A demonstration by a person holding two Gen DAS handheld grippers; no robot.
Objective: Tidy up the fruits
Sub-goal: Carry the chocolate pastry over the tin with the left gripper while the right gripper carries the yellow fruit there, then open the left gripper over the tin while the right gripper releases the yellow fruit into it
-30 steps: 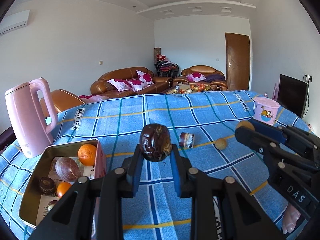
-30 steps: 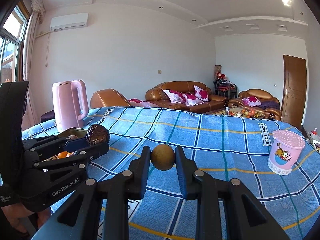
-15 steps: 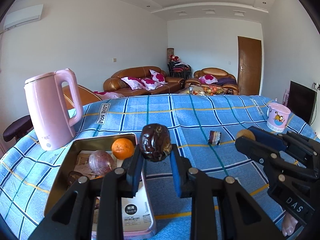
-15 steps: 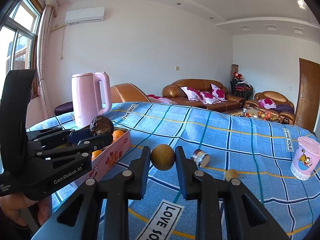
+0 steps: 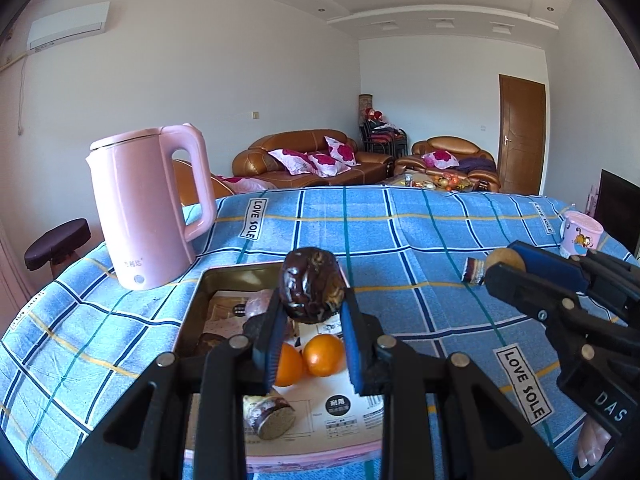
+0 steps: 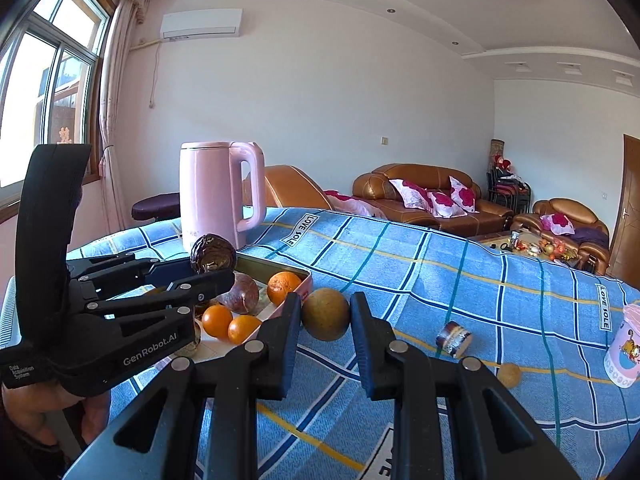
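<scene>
My left gripper point(image 5: 310, 314) is shut on a dark wrinkled fruit point(image 5: 312, 288) and hangs over the open metal tin point(image 5: 240, 270). Inside the tin lie two oranges point(image 5: 324, 354), a brown cut-ended piece point(image 5: 270, 420) and other fruit partly hidden by my fingers. My right gripper point(image 6: 325, 310) is shut on a round tan fruit point(image 6: 325, 314), just right of the tin's pink wall point(image 6: 280, 310). In the right wrist view the left gripper point(image 6: 212, 266) carries the dark fruit point(image 6: 213, 253) above a reddish-brown fruit point(image 6: 240, 294) and oranges point(image 6: 217, 320).
A pink kettle point(image 5: 148, 208) stands behind the tin on the blue checked cloth point(image 6: 440, 280). To the right lie a small dark cylinder point(image 6: 454, 338) and a small tan fruit point(image 6: 509, 375). A pink cup point(image 6: 624, 352) is at the far right. A hand point(image 6: 36, 412) grips the left tool.
Both grippers have moved left across the table with their fruits held. The tin, formerly at the left, now lies under the left gripper, and the kettle looks nearer.
</scene>
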